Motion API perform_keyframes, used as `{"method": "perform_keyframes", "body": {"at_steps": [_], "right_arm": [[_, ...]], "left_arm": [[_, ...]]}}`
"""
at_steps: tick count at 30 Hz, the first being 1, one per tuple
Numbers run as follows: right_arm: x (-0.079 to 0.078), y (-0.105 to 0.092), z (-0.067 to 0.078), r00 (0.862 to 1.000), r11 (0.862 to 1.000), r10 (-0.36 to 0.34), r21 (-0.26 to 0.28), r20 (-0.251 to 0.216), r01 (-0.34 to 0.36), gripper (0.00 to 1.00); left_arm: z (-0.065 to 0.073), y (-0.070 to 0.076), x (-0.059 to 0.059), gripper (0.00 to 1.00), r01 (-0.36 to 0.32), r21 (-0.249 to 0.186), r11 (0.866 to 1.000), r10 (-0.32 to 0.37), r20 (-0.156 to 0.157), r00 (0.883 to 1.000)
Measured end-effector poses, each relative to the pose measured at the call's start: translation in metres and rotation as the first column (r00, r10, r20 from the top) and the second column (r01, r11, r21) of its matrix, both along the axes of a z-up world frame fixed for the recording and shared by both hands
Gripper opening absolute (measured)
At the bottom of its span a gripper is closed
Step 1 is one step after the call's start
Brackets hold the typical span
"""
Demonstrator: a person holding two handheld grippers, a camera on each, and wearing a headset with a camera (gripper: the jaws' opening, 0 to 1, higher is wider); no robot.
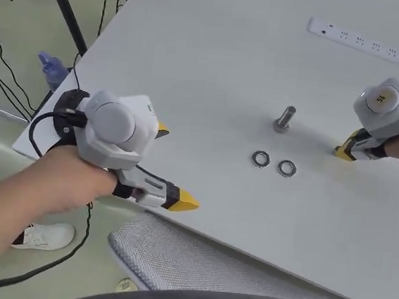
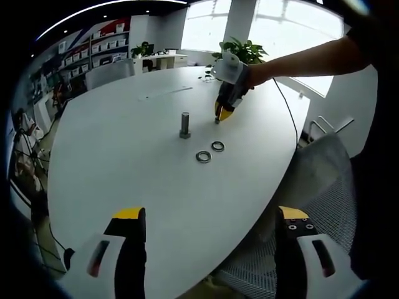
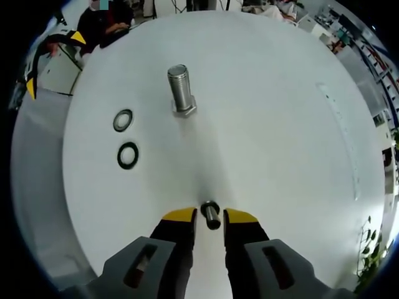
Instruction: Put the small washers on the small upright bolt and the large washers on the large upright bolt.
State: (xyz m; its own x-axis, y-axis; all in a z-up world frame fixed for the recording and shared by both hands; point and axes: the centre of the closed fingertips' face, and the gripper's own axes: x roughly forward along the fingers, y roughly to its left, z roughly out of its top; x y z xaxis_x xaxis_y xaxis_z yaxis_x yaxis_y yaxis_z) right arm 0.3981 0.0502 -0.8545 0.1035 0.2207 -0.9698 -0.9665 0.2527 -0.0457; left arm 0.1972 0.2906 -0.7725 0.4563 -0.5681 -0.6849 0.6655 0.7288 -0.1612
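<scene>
Op 1: Right gripper view: small bolt [image 3: 210, 215] end-on, base hidden; I can't tell whether the jaws touch it.
Op 2: Head view: right gripper [image 1: 345, 152] partly off the frame edge, its tips cover that bolt. Left gripper view: too small for me to read

Large bolt [image 1: 284, 119] stands upright about mid-table [image 1: 193, 64]. Just in front of it on the near side, the left washer [image 1: 260, 158] and right washer [image 1: 287, 168] lie flat, side by side. Off to the right, well apart, the small bolt [image 3: 210, 215] stands between the right gripper [image 3: 210, 218] jaws. The power strip [image 1: 366, 44] lies along the far edge. The left gripper [image 2: 209, 215] is over the near left edge, with the chair [image 1: 175, 260] below.
</scene>
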Motion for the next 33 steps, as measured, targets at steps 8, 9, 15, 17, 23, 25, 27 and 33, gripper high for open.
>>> {"method": "perform_keyframes", "body": {"at_steps": [8,9,15,17,23,25,27,33], "right_arm": [[0.0,0.003,0.015,1.0,1.0,-0.005,0.019,0.001,0.005,0.22],[0.0,0.003,0.017,1.0,1.0,-0.002,0.013,0.005,0.001,0.23],[-0.003,0.005,0.03,1.0,1.0,0.006,0.017,0.012,-0.007,0.26],[-0.005,0.006,0.036,1.0,1.0,0.013,0.012,0.016,-0.014,0.27],[-0.009,0.009,0.055,0.999,1.0,0.013,0.016,0.031,-0.014,0.3],[-0.012,0.01,0.06,0.999,1.0,0.01,0.019,0.033,-0.011,0.3],[-0.015,0.011,0.062,0.999,1.0,0.011,0.02,0.034,-0.012,0.3],[-0.028,0.012,0.067,0.999,1.0,0.006,0.017,0.037,-0.006,0.3]], "left_arm": [[0.005,0.004,-0.001,0.85,-0.022,-0.005,1.0,0.022,0.017,1.0],[0.007,0.005,-0.001,0.85,-0.026,-0.007,1.0,0.026,0.026,0.999],[0.013,0.004,-0.001,0.85,-0.021,-0.01,1.0,0.022,0.048,0.999],[0.016,0.002,0.0,0.86,-0.023,-0.021,1.0,0.024,0.052,0.998],[0.021,-0.003,0.006,0.89,0.001,-0.022,1.0,0.001,0.082,0.997],[0.021,-0.002,0.008,0.91,0.012,-0.005,1.0,-0.011,0.089,0.996],[0.026,-0.005,0.01,0.94,0.02,-0.018,1.0,-0.018,0.113,0.993],[0.033,-0.006,0.013,0.98,0.025,-0.034,0.999,-0.02,0.132,0.991]]}}
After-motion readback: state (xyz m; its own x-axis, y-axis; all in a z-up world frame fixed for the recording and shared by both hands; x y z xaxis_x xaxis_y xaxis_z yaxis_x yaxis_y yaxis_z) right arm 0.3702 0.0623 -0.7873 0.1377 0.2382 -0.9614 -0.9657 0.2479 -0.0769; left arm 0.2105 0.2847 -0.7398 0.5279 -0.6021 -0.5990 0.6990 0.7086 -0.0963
